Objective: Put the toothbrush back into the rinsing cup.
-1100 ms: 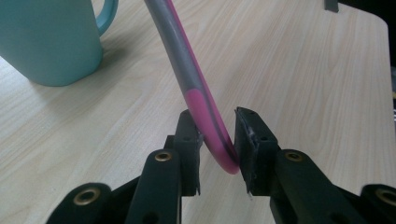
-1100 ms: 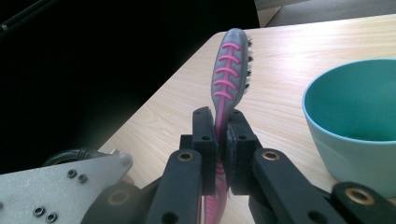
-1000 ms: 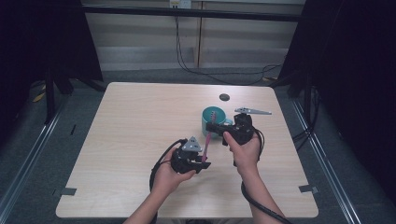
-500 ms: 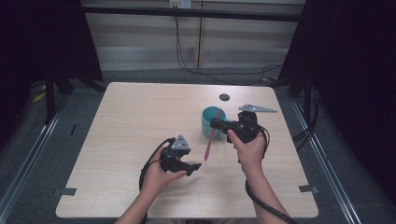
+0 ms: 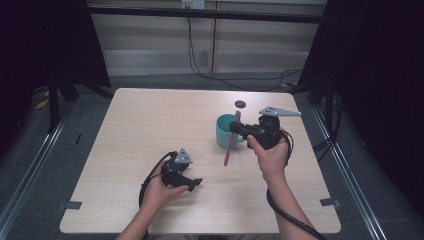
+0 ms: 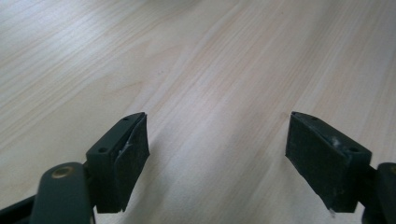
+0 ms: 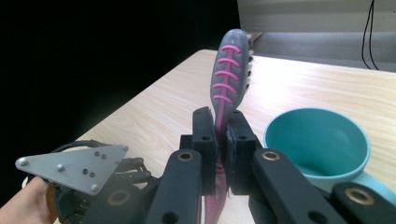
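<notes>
Toothbrush (image 7: 227,79) stands clamped in the right tongs (image 7: 223,154) beside the cup (image 5: 226,131); left tongs (image 6: 217,154), just opening, gape empty.

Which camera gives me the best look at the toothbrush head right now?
The right gripper view: the toothbrush rises close up between the shut right gripper, bristles visible. The high view shows it small, slanting beside the cup.
</notes>
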Action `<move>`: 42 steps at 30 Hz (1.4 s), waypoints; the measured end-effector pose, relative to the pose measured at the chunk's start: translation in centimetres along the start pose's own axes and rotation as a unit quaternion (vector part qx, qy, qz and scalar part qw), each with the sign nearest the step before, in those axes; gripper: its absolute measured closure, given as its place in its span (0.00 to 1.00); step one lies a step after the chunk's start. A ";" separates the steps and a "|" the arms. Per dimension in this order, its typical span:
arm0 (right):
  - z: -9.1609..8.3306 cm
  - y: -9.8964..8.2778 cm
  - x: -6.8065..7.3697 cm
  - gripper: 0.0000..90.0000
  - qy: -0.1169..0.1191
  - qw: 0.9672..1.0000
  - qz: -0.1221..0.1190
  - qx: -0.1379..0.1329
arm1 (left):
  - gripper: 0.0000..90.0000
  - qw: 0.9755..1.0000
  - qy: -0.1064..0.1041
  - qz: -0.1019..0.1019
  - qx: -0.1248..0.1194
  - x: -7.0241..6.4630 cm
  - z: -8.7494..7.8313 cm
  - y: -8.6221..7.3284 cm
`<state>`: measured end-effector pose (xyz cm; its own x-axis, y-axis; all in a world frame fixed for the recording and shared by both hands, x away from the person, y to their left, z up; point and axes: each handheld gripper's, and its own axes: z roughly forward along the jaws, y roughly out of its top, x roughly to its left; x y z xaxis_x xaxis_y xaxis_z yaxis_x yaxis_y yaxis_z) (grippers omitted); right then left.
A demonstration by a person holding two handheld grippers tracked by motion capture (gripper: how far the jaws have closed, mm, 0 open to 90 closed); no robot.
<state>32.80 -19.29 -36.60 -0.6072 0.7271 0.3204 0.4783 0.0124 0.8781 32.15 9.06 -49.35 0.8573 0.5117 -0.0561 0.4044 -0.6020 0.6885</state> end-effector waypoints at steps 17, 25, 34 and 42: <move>-0.5 1.2 0.1 0.94 -0.001 1.000 -0.014 -0.007 | 0.18 1.000 0.013 -0.010 -0.003 0.8 -0.1 -1.0; -0.6 1.8 -0.1 0.94 -0.006 1.000 -0.017 -0.010 | 0.17 1.000 0.019 -0.011 -0.003 0.9 -0.1 -1.4; -0.6 2.5 0.0 0.94 -0.010 1.000 -0.025 -0.011 | 0.17 1.000 0.018 0.001 -0.004 0.9 0.0 -1.7; -0.7 3.3 0.1 0.94 -0.018 0.999 -0.032 -0.021 | 0.12 1.000 0.018 0.005 -0.016 0.8 0.1 -2.1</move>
<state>33.87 -19.71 -33.43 -0.6118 0.7506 0.2497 0.4109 0.0319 0.9111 32.06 10.69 -50.92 0.8493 0.5273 -0.0237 0.3850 -0.5881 0.7113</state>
